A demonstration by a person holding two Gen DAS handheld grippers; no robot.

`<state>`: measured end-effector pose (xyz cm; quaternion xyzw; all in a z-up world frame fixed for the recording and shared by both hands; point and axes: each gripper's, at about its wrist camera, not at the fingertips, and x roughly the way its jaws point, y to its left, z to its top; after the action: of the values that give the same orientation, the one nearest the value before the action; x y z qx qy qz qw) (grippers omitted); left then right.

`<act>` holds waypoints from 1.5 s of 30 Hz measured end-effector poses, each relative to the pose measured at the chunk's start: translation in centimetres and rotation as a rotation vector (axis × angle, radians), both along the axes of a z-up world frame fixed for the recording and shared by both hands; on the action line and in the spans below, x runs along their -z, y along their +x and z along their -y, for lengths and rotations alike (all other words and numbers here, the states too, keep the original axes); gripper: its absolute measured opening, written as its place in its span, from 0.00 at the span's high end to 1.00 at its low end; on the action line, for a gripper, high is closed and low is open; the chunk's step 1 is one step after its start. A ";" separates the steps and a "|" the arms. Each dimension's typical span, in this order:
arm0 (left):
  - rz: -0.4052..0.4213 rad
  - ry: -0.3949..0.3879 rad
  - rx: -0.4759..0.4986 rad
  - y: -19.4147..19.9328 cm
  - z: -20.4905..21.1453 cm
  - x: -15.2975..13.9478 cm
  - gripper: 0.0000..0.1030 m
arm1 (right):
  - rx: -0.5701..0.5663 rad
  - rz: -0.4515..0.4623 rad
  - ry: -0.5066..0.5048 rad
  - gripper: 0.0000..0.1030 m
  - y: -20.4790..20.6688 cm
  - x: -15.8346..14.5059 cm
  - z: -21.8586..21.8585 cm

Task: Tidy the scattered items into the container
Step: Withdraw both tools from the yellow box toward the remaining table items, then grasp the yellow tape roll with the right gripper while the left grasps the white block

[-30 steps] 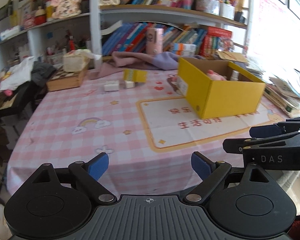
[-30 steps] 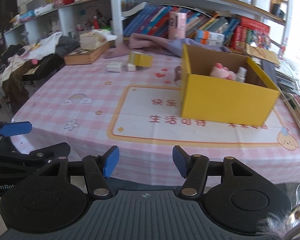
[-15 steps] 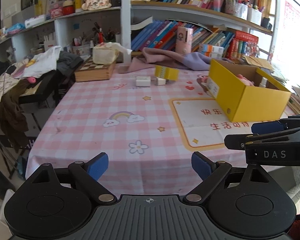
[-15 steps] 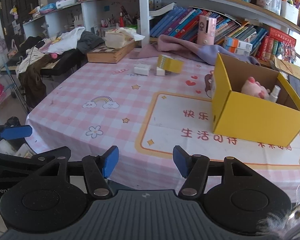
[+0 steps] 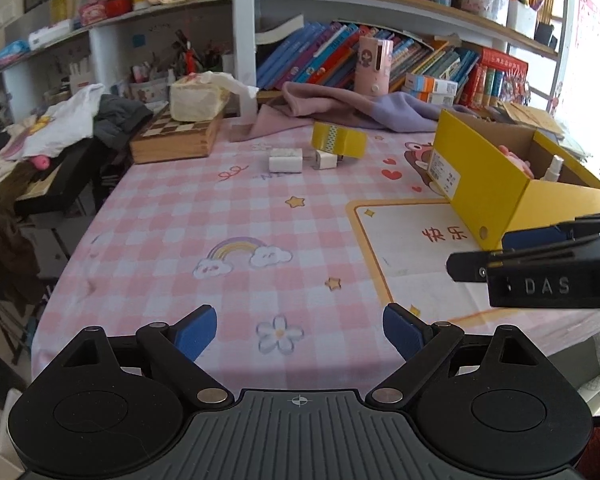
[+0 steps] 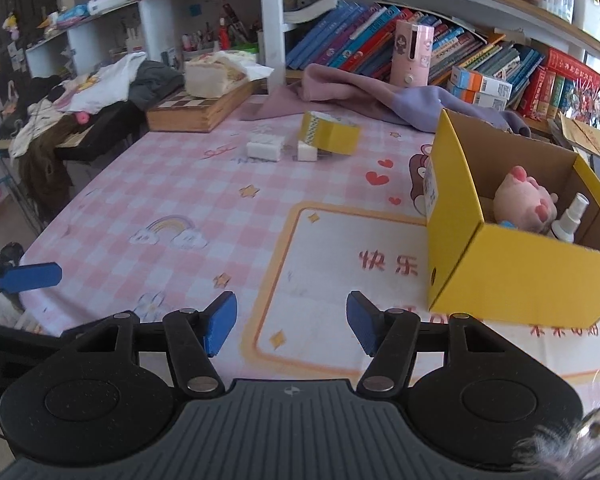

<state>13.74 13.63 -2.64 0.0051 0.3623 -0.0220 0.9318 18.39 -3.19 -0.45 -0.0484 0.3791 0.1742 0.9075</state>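
1. One yellow cardboard box (image 6: pixel 512 276) stands open-topped on the right part of the bench (image 6: pixel 204 200). Inside it lie a pink plush toy (image 6: pixel 524 200) and, beside that, a small white spray bottle (image 6: pixel 568 220) leaning against the box wall.
2. Three loose items sit together near the far edge of the bench, well apart from the box: a yellow tape roll (image 5: pixel 339 141) tilted on its side, a small white block (image 5: pixel 325 159) touching its front, and a white charger (image 5: pixel 285 160) just left of that block.
3. Behind these items a purple cloth (image 5: pixel 352 108) spills off the bookshelf ledge onto the bench, and a wooden chessboard case (image 5: pixel 176 140) with a tissue box (image 5: pixel 198 100) on top occupies the far left corner.
4. Bare checked tablecloth lies between the near edge and the three items; the left edge of the bench drops toward a clothes-covered stand (image 5: pixel 56 152).
5. Left tongs (image 5: pixel 299 330) hover over the near edge, spread wide, holding nothing.
6. Right tongs (image 6: pixel 292 322) hover likewise, spread and holding nothing, just left of the box's near corner.
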 end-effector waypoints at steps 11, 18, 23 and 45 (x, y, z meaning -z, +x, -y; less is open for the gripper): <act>0.006 0.026 0.020 8.2 0.2 -0.2 0.10 | 0.023 0.009 0.037 0.42 9.5 -0.7 -0.2; 0.016 0.042 0.028 13.6 -0.1 -0.2 0.10 | 0.055 0.026 0.078 0.37 16.0 -1.2 -0.6; 0.028 0.057 0.060 17.2 0.2 -0.1 0.10 | 0.070 -0.003 0.125 0.21 20.5 -1.2 -1.1; -0.082 0.084 0.052 31.2 -0.4 5.3 0.12 | 0.069 -0.178 0.066 0.04 35.9 4.7 -6.0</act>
<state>44.95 14.01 -7.95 0.0527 0.4005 -0.0311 0.9143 54.33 2.81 -5.14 0.0103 0.4539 0.1591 0.8767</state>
